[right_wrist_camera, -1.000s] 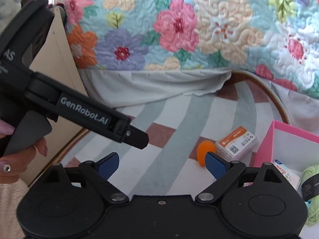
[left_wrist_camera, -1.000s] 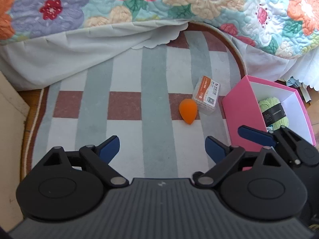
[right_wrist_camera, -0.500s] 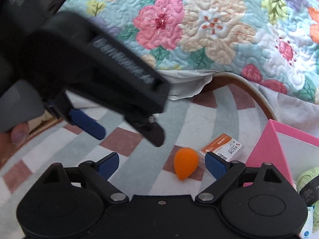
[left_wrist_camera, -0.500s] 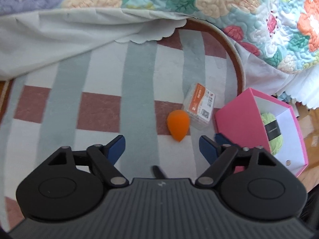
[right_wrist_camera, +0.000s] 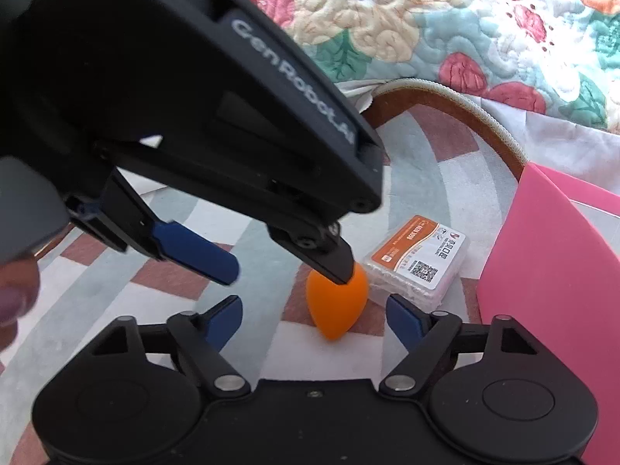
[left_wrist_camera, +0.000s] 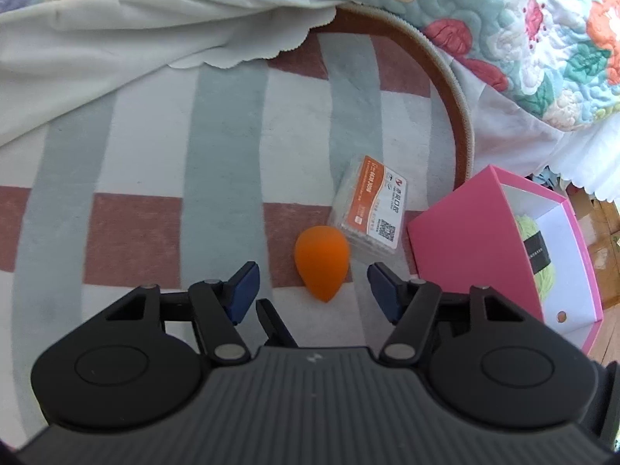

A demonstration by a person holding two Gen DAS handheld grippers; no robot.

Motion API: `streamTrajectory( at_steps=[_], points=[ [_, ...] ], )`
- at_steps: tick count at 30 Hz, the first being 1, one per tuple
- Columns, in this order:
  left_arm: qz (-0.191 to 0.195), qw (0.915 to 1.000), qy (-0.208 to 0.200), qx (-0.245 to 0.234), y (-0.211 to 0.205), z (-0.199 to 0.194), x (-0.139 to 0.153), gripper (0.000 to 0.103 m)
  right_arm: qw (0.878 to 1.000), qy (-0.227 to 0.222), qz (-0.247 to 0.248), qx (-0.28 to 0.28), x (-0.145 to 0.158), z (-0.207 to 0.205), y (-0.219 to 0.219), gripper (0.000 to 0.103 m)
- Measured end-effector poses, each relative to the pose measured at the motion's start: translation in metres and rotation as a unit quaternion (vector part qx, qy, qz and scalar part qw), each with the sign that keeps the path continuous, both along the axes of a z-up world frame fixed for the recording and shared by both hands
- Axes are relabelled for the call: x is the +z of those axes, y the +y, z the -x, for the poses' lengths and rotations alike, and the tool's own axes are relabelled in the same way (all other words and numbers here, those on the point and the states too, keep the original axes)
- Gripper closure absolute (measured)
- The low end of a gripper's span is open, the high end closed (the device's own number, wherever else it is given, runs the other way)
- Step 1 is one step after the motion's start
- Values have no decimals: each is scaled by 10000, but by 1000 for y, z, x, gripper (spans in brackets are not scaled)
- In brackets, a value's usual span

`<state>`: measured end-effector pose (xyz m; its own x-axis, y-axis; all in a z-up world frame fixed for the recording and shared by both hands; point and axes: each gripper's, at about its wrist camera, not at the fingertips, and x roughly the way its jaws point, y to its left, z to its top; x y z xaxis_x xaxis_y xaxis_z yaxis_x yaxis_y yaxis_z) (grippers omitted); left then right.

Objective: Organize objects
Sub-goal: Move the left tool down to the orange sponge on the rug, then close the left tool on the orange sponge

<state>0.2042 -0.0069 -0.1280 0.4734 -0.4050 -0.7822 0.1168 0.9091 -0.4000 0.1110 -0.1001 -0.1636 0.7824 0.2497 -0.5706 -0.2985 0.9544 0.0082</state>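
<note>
As both handheld devices close over a striped rug beside a bed draped in a floral quilt, the left tongs hang spread wide and empty just above an orange teardrop makeup sponge, which lies on the rug with its pointed end toward the camera. Seen from the right wrist camera, the left tongs come in from above, one black fingertip crossing the upper edge of the sponge; whether it touches cannot be told. The right tongs are likewise spread and carry nothing, low over the same spot. Just beside the sponge, perhaps touching it, rests a clear plastic box with an orange-and-white label, and near that stands an open pink storage box holding a skein of light green yarn. The sponge looks to be the next item bound for the pink box. Risks are plain: two tools crowd one small target and could collide, a soft rounded sponge may squirt from a squeeze placed off its middle, and a wide closing sweep could nudge the labelled box aside.
</note>
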Motion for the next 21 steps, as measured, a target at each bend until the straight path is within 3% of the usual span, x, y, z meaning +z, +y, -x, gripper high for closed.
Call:
streamTrajectory(
  at_steps=[6,10,21],
  points=[
    [-82,9999,-65,-81,-9,-9,-6,59,9999,104,-120,-22,-1,-13,-5,46],
    [-201,9997,-16,-149,-14,-11,-7,76,9994,262,-159,-162,-2,-21,-13,63],
    [254,9997,2,-58,-3,7,-6,79,9982,492,-354,-28,5,-19,-20,65]
  ],
)
